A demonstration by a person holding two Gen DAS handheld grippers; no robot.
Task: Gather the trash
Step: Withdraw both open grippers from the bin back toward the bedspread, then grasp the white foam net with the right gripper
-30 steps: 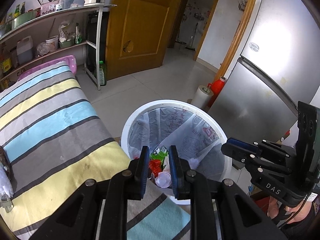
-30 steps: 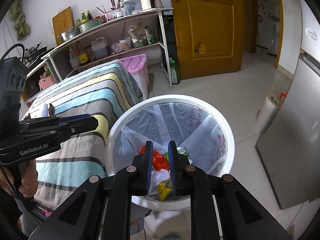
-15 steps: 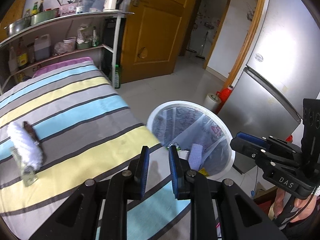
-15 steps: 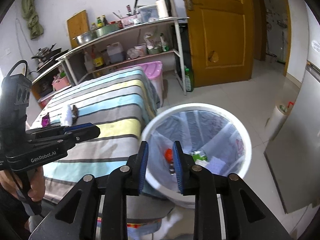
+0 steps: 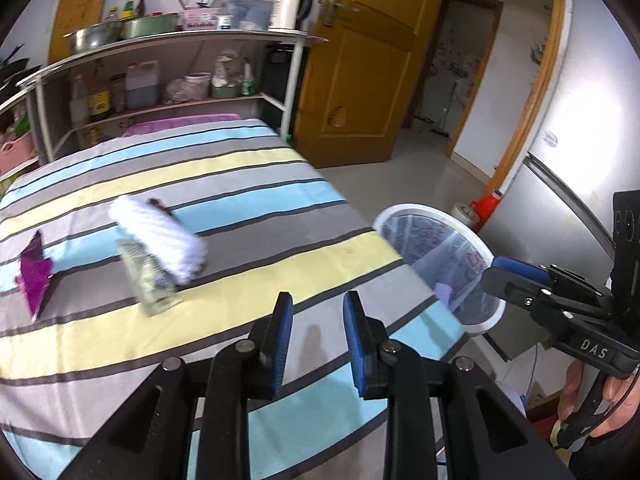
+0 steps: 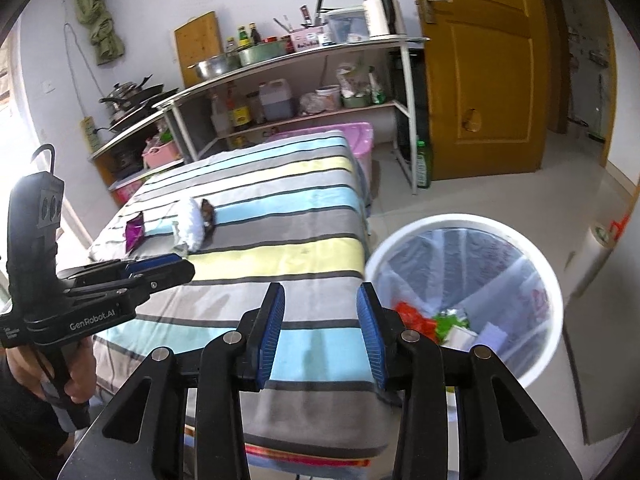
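Observation:
A white bin lined with a clear bag stands off the table's right end and holds red, green and white trash; it also shows in the left wrist view. On the striped tablecloth lie a white crumpled wrapper, a clear packet, a purple wrapper and a small brown piece. My left gripper is open and empty above the table's near edge. My right gripper is open and empty, between table and bin.
A metal shelf with pots, bottles and jugs stands behind the table. A pink tub sits under it. A yellow door is at the back. A fridge stands right of the bin, with a paper roll beside it.
Both grippers have swung left from over the bin toward the table. Both jaws have opened wider. The wrappers on the cloth have come into fuller view.

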